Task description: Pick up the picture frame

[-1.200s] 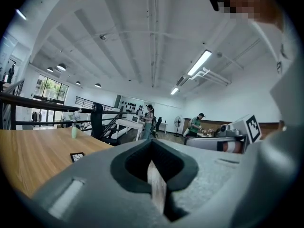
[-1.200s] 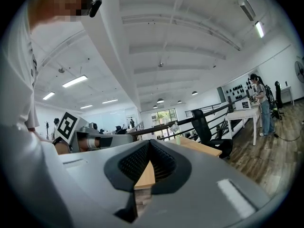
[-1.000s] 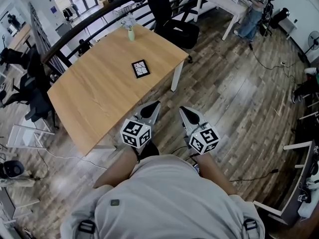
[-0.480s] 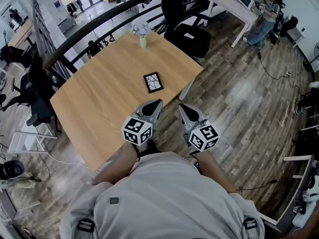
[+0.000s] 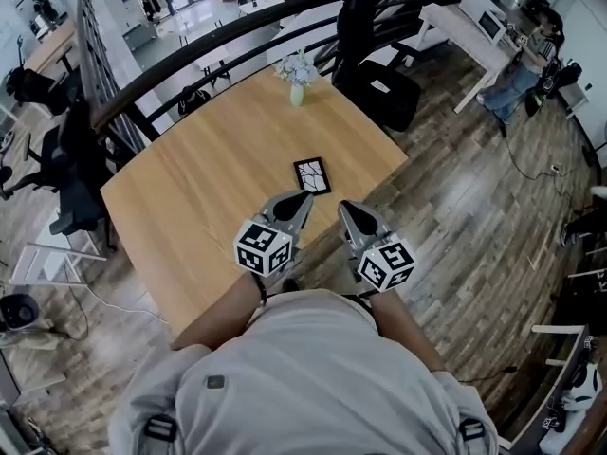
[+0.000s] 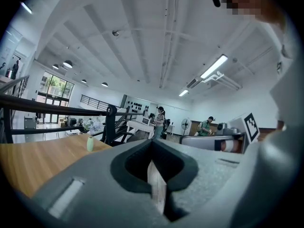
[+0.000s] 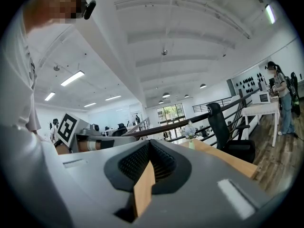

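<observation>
Left claw (image 5: 304, 198), right claw (image 5: 344, 207) shut — one picture frame (image 5: 312, 175).

The rectangular wooden table (image 5: 190, 197) is a light honey colour with fine grain. The small picture frame (image 5: 312, 175) has a black border and a dark panel crossed by white branching lines. The left gripper (image 5: 303, 198) and right gripper (image 5: 344, 208) are grey with black jaw linings, and their 2 marker cubes are white with black square patterns. The slim vase (image 5: 297, 94) is pale green and holds whitish-blue flowers. The plank floor (image 5: 455, 216) is a streaked grey-brown. The curved railing (image 5: 190, 60) and the swivel chair (image 5: 379, 88) are both black. The person's shirt (image 5: 303, 377) is light grey.
</observation>
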{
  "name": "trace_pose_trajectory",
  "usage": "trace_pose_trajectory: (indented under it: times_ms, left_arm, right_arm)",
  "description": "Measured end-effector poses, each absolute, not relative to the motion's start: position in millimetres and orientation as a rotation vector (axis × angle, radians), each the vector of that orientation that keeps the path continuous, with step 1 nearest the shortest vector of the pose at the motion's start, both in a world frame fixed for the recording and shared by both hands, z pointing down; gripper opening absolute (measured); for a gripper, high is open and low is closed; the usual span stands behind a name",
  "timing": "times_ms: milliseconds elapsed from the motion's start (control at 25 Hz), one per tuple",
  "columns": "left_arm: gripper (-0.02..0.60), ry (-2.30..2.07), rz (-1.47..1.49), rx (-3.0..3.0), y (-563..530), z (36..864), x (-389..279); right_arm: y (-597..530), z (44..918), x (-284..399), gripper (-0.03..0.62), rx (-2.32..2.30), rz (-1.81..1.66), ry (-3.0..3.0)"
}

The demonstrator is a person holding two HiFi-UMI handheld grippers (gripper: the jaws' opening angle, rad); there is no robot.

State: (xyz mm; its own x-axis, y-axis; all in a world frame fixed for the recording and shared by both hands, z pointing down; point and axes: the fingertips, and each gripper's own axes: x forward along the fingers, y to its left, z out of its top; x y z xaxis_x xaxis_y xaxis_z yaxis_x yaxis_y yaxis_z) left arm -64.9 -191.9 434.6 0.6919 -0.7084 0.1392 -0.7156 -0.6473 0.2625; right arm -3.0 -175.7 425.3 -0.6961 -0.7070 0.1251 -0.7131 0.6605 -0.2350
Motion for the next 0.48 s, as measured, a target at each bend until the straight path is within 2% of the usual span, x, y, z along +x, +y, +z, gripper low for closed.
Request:
trace_pose_trajectory:
  times_ms: [480]
  left_arm:
    - [0.003,-1.246,0.075,2.511,-227,457,-91]
  right_arm:
    - [-219,458,-13,0.009,1.101,0.543,-2.847]
